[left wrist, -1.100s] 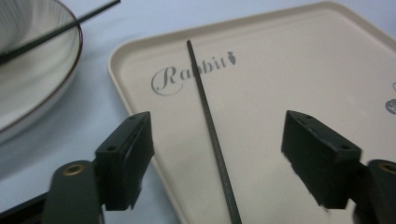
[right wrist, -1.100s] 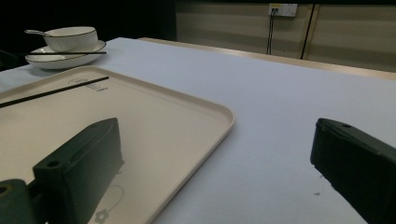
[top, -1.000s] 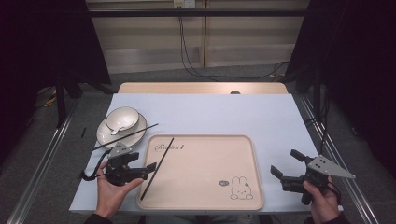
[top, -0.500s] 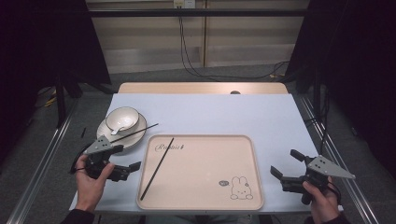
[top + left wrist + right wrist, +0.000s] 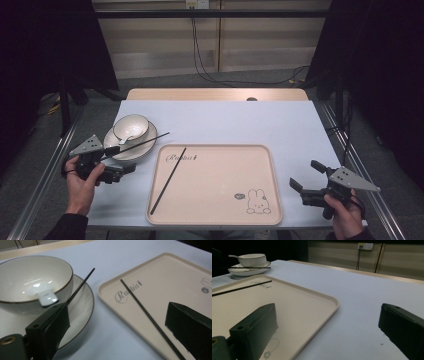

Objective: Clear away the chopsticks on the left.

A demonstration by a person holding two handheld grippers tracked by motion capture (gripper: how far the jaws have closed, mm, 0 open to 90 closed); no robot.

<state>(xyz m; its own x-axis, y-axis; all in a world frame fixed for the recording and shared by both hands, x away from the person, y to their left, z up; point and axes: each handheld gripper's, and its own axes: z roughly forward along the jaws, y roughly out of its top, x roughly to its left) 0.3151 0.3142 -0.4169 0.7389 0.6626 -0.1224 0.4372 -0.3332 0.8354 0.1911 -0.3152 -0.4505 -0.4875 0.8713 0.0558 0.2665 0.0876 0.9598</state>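
Note:
A cream tray (image 5: pixel 220 186) with a rabbit print lies in the middle of the table. One black chopstick (image 5: pixel 168 181) rests slantwise on its left part. A second chopstick (image 5: pixel 140 143) lies across a white plate (image 5: pixel 145 148) that carries a bowl (image 5: pixel 135 121) with a white spoon (image 5: pixel 41 293). My left gripper (image 5: pixel 121 160) hovers just left of the tray by the plate's near edge. Its jaws have just been opening and stand open with nothing pressed between them. The plate's chopstick (image 5: pixel 81 286) runs out from behind its left jaw. My right gripper (image 5: pixel 305 176) is open, right of the tray.
The pale blue table top (image 5: pixel 240 120) ends in a wooden strip (image 5: pixel 215 94) at the far side. Metal rails (image 5: pixel 45 170) run along both sides. Cables (image 5: pixel 200 55) hang down the back wall.
The left hand has drawn its gripper leftward, from the tray's left edge to beside the plate. The chopstick on the tray stays where it was. The right gripper has not moved.

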